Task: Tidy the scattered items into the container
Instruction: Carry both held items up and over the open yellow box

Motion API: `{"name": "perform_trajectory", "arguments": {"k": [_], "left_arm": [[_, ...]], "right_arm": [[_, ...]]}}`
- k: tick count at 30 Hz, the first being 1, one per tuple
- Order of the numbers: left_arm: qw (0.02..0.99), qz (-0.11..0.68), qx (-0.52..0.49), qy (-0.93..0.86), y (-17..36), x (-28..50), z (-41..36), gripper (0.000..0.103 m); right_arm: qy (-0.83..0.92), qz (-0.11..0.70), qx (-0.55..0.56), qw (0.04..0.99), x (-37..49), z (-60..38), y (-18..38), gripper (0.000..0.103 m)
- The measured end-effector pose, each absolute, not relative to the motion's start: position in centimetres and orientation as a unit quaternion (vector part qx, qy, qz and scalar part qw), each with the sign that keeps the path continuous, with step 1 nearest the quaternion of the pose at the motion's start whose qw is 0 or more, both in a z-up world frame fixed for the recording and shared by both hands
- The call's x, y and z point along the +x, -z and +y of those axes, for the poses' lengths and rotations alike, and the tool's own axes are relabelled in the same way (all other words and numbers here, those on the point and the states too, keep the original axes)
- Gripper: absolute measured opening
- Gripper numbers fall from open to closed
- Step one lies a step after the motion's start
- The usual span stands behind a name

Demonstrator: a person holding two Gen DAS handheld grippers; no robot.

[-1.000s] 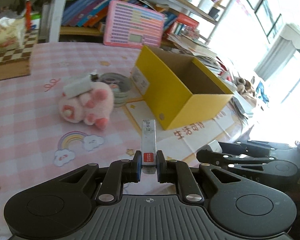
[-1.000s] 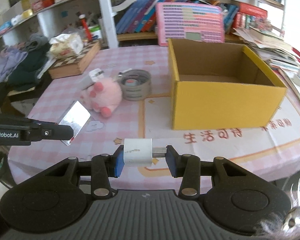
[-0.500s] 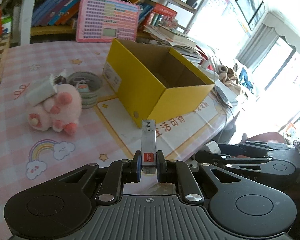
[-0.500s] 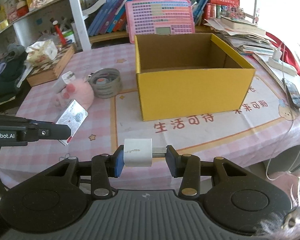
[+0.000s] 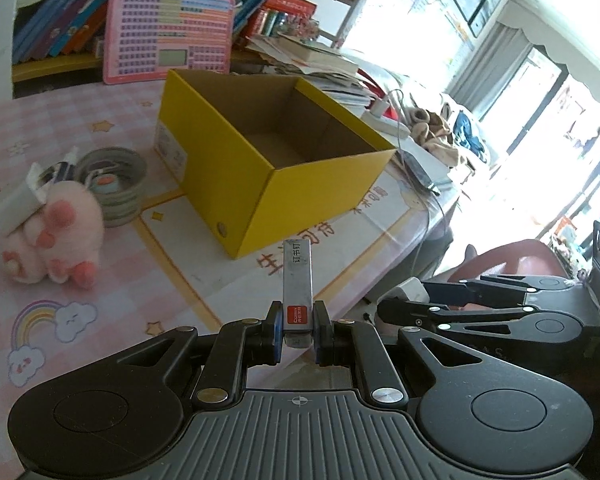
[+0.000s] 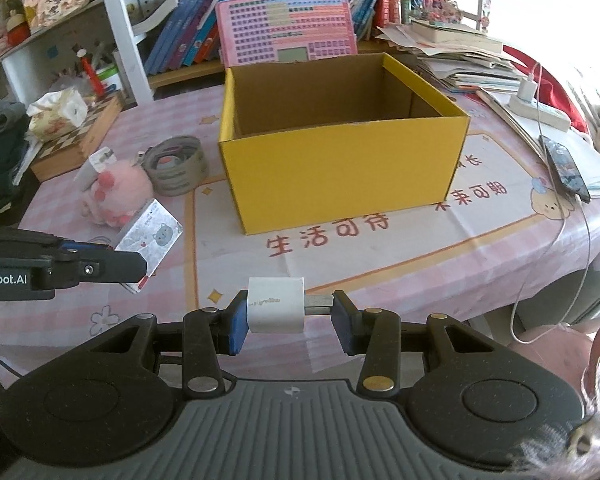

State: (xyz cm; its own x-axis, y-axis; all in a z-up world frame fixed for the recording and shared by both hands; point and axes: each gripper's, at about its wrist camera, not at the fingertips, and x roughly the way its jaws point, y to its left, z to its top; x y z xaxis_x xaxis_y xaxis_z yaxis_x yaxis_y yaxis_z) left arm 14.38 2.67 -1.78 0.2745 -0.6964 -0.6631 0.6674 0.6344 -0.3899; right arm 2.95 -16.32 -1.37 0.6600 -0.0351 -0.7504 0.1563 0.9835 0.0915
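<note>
Two wrist views look across a pink checked tablecloth [image 6: 148, 128] toward an open yellow box [image 6: 340, 168] that stands near the middle of both frames. Its inside looks empty as far as the views reach.

In the left wrist view, the left gripper [image 5: 296, 332] sits at the lower centre, its fingers narrow and clamped on the red-labelled end of a slim staple box [image 5: 298, 280], which sticks forward toward the near corner of the yellow box. In the right wrist view, the right gripper [image 6: 288, 320] at the lower centre holds a white charger plug [image 6: 275, 305] crosswise: one pad presses its body, the other its metal prongs.

Still on the cloth, to the left of the yellow box, lie a pink plush toy [image 6: 118, 192] with a small white packet resting on it, and a roll of tape [image 6: 176, 164] just beside it.

Both held items appear to be on their way to the yellow box, and neither is over it yet. To do this step well, I would bring each gripper clear above the rim and well inside the walls before letting go, one at a time so the two grippers do not meet. The plug's hold on its prongs looks less secure, so a steady, level carry seems wise.
</note>
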Motion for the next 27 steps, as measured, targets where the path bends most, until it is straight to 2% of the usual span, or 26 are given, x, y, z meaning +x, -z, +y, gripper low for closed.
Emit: {"name": "perform_trajectory", "arguments": {"k": [27], "left_arm": [[0.796, 0.421, 0.000, 0.435, 1.5, 15.9, -6.6, 0.013]], "right_arm": [[0.037, 0.420, 0.066, 0.904, 6.0, -25.3, 1.5, 0.041]]}}
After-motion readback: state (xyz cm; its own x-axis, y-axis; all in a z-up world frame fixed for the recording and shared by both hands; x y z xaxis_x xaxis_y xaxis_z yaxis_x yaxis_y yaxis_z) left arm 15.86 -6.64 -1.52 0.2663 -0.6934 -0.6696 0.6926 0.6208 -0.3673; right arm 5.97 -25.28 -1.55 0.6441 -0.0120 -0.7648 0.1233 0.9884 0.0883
